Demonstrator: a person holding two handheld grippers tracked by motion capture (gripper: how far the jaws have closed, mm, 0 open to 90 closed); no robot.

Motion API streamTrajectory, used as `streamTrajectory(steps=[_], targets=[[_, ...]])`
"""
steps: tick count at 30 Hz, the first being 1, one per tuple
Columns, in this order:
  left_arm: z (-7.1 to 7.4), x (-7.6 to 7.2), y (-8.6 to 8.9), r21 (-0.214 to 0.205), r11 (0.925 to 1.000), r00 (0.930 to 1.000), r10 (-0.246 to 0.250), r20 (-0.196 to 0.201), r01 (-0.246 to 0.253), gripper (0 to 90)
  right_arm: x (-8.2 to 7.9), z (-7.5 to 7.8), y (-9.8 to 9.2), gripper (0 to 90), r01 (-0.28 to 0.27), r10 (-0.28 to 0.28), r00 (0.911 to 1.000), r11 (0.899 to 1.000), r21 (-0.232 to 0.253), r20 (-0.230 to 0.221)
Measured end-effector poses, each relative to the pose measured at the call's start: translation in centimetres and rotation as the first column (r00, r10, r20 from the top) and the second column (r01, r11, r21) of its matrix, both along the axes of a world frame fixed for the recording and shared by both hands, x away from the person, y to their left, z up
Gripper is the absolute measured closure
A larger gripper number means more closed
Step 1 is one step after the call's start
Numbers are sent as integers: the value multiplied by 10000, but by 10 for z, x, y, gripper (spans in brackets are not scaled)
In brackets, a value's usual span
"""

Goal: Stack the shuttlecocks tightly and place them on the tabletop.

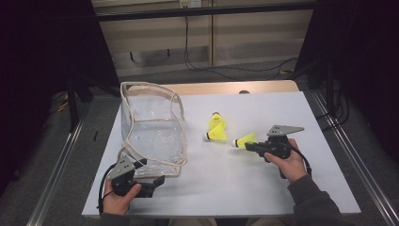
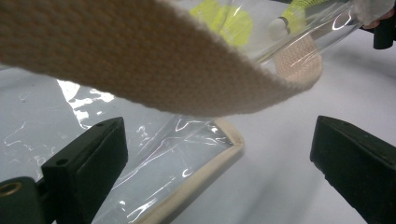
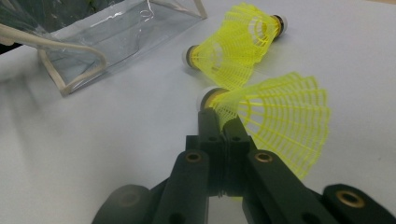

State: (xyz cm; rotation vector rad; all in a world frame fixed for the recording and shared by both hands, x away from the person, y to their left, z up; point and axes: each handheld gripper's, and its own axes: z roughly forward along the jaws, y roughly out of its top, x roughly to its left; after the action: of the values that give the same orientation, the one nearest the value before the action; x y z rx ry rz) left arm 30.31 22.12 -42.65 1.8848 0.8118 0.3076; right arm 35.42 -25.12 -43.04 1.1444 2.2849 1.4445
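— Three yellow shuttlecocks are out on the white desk. Do you see them?

— Yes. Two shuttlecocks lie side by side and touch each other, near the middle of the desk. The third shuttlecock is just to their right.

— Who has that one?

— The right tool does. Its jaws are squeezed together on the netted skirt, close to the white cork end. The shuttlecock sits low over the desk.

— And the left tool?

— Its jaws are wide apart with nothing pinched. It rests at the near corner of the clear plastic bag. In the left gripper view the bag's beige strap hangs right over the jaws.

— Where is the bag?

— It stands on the left part of the desk, well apart from the shuttlecocks.
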Motion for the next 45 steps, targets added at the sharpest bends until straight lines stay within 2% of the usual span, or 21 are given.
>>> streamTrajectory(steps=[45], targets=[[0, 0, 1, -46, 10000, 10000, -2, 91, 3, 40, 19, 6, 1, 896, 149, -150, 9999, 9998, -127, -78]])
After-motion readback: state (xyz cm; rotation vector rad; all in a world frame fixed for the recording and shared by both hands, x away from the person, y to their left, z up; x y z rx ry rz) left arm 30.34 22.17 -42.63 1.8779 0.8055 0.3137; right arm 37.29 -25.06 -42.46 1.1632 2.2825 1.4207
